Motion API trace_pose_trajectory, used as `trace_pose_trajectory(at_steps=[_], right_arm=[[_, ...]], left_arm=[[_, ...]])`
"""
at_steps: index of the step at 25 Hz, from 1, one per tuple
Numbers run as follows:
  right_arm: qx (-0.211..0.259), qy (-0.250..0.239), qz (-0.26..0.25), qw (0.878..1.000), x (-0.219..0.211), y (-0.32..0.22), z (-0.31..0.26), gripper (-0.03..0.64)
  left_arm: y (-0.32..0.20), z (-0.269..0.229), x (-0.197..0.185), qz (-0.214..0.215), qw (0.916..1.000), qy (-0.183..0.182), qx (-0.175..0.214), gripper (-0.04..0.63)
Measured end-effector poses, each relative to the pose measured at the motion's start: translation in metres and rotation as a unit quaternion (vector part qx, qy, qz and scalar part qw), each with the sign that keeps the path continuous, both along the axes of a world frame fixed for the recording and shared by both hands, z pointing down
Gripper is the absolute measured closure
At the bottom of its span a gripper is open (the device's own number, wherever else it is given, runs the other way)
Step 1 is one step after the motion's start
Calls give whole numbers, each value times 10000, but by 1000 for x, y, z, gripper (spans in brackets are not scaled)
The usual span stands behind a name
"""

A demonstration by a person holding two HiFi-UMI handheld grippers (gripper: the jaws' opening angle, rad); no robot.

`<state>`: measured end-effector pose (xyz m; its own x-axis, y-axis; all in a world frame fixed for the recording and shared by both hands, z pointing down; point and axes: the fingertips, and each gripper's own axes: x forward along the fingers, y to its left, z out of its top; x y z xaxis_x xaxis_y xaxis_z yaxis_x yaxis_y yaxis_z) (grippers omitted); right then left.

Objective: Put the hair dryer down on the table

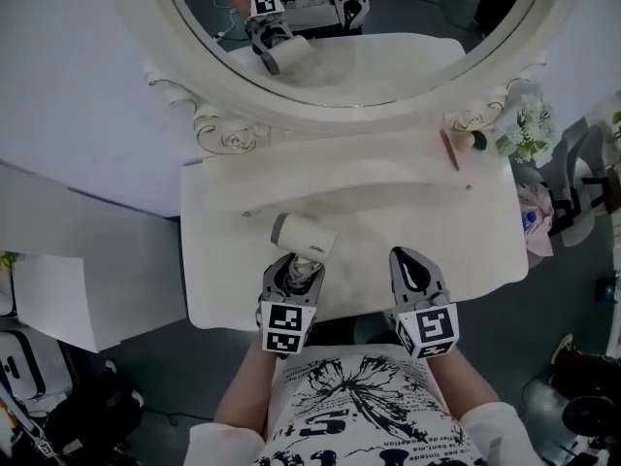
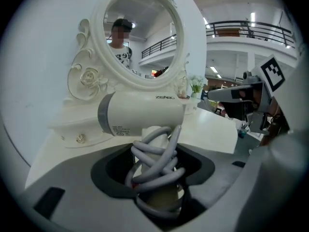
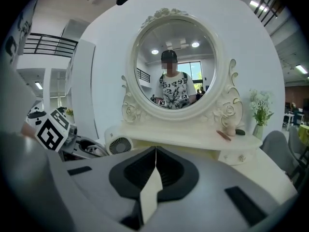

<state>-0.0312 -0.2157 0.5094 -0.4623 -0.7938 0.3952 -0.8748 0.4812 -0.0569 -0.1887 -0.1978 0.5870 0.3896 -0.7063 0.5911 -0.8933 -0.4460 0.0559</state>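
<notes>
Gripping the cord-wrapped handle of the hair dryer, the left gripper has its jaws spread wide around that handle. The white barrel lies crosswise just ahead of it, over the front half of the table; whether it touches the top cannot be told. Further right, the right gripper sits over the table's front edge with its jaws pressed together on nothing, and flowers stand at the far right corner.

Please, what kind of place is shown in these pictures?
Probably a dressing-table set standing in a large indoor hall, not a home bedroom: a white vanity table with an ornate oval mirror, and beyond it an upper gallery with a railing.
</notes>
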Motion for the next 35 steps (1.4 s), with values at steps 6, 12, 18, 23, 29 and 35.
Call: trace_pose_trajectory(at_steps=[6,12,18,23,29,35], right_arm=[[-34,33,-53,10000,-10,-4,12,598],[-121,18,96,9999,-6,-5,19,598],[-136,18,162,9998,-2,-6,20,598],[-63,-26,175,9998,-2,-7,12,598],[-27,-55,164,9998,-5,-6,7,598],[191,-213,77,9996,-12,-3,-17,597]], left_arm=[[-11,40,2,192,9985,-174,-475,344],[-17,61,2,276,9954,-297,-873,344],[-17,74,9,312,9918,-408,-1171,344],[-18,77,10,308,9916,-456,-1174,342],[-15,75,18,598,9915,-439,-1071,319],[-20,35,9,315,9972,-621,-259,304]])
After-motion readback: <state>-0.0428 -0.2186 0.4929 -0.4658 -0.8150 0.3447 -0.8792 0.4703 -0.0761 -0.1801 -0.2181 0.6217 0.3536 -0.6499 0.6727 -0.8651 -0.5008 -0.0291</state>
